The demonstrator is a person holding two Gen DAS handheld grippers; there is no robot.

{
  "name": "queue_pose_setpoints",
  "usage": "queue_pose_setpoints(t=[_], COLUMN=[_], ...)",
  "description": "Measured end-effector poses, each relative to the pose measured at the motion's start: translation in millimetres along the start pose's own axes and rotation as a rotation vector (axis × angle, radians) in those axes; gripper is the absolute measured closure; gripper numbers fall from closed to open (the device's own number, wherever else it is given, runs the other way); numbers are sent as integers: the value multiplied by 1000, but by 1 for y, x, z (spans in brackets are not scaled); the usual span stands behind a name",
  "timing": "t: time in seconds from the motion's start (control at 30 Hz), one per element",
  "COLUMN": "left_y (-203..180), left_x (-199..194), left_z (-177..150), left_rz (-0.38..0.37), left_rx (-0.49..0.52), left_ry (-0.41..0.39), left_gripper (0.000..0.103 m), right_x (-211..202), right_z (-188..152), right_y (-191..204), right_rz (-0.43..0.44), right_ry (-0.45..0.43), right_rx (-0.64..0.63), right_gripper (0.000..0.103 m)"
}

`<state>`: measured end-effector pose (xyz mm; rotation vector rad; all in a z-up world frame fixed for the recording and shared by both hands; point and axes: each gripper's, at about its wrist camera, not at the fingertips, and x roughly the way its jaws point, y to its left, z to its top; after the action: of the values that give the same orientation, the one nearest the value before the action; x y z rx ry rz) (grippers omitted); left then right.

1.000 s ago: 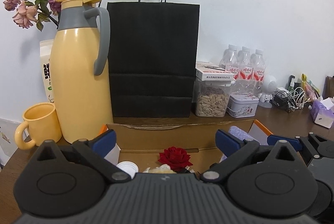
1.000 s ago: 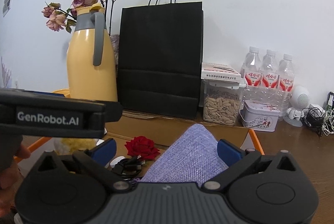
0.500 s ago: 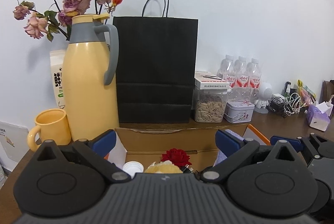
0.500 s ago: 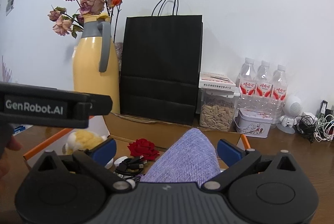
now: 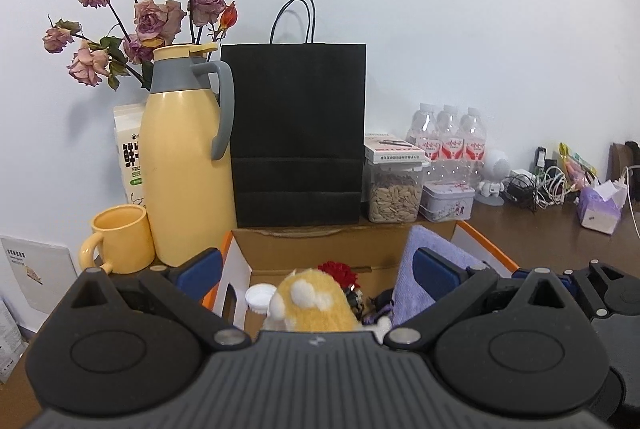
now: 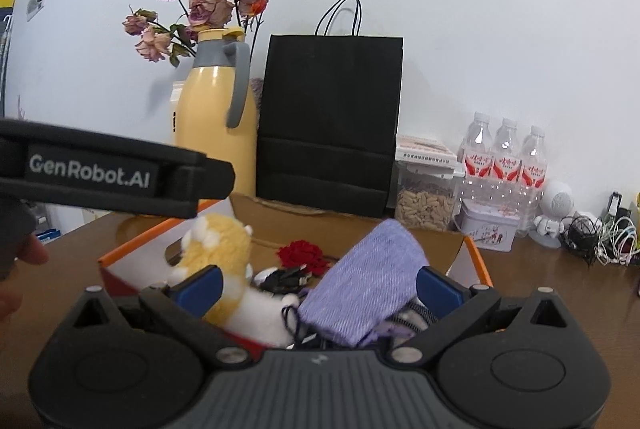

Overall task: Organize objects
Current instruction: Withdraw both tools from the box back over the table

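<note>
An open cardboard box [image 5: 304,247] with orange-edged flaps [image 6: 477,259] sits on the brown table. Inside lie a yellow-and-white plush toy [image 5: 310,303] [image 6: 218,249], a red rose [image 5: 339,271] [image 6: 301,255], a white cap [image 5: 259,296], dark cables [image 6: 284,278] and a lilac woven cloth [image 6: 366,283] [image 5: 430,249] propped at the right side. My left gripper [image 5: 318,269] hovers open over the box's near left part. My right gripper [image 6: 319,287] is open above the cloth, its blue pads wide of it. The left gripper's black body [image 6: 112,173] crosses the right wrist view.
Behind the box stand a yellow thermos jug [image 5: 186,165], a yellow mug [image 5: 120,239], dried roses [image 5: 152,21], a black paper bag [image 5: 298,133], a seed jar [image 5: 395,195], a tin [image 5: 448,199] and water bottles [image 5: 450,141]. Cables [image 5: 538,189] and a tissue pack [image 5: 600,207] lie right.
Both grippers have drawn back and risen from the box, so more of the plush toy and the box floor shows. The lilac cloth stays in the box; both jaws stay wide.
</note>
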<state>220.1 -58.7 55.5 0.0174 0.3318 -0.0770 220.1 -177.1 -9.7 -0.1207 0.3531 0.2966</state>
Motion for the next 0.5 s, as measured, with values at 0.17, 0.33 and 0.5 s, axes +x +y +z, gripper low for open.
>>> queue_pose_setpoints(t=[0.17,0.33,0.5], left_y=[4,12,25], left_x=[-21,-42,-54], left_z=[-11,-27,-49], left_rz=[-7,-5,23], left_rx=[-15,-19,-20], left_ry=[15,44,108], left_gripper=[0,0,0], right_x=[-14,-28,-39], right_z=[-12,-30,-47], right_y=[6,16,27], right_rz=[28,61,88], right_ry=[36,82,131], right_rx=[6,4,10], right_gripper=[0,0,0])
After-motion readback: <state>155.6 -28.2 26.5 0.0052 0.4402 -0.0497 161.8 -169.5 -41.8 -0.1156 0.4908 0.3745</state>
